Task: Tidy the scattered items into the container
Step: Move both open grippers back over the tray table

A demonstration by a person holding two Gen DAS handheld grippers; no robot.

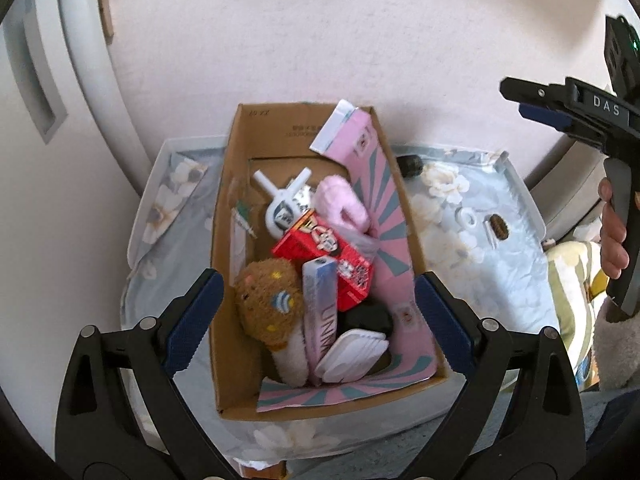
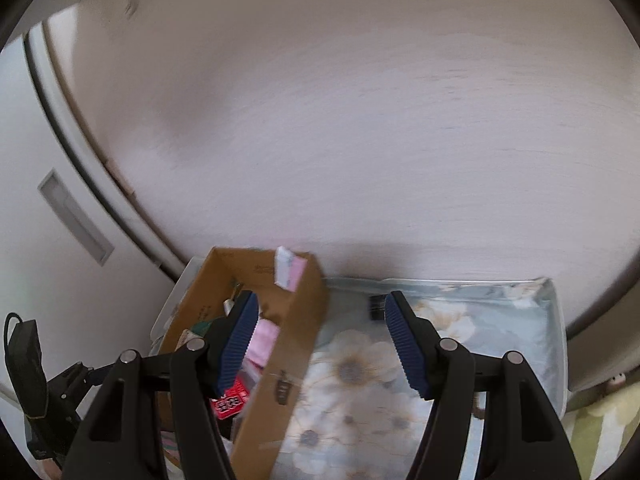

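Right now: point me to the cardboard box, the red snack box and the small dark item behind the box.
cardboard box (image 1: 224, 264): left wrist view, inner left wall.
red snack box (image 1: 320, 252): left wrist view, printed top face.
small dark item (image 1: 410, 165): left wrist view, its body.

We see a pale textured wall (image 1: 280, 40) behind a low surface covered in a light blue floral cloth (image 2: 360, 400), a white door with a recessed handle (image 2: 74, 216) at the left, and a yellow-green striped fabric (image 1: 568, 304) at the right edge
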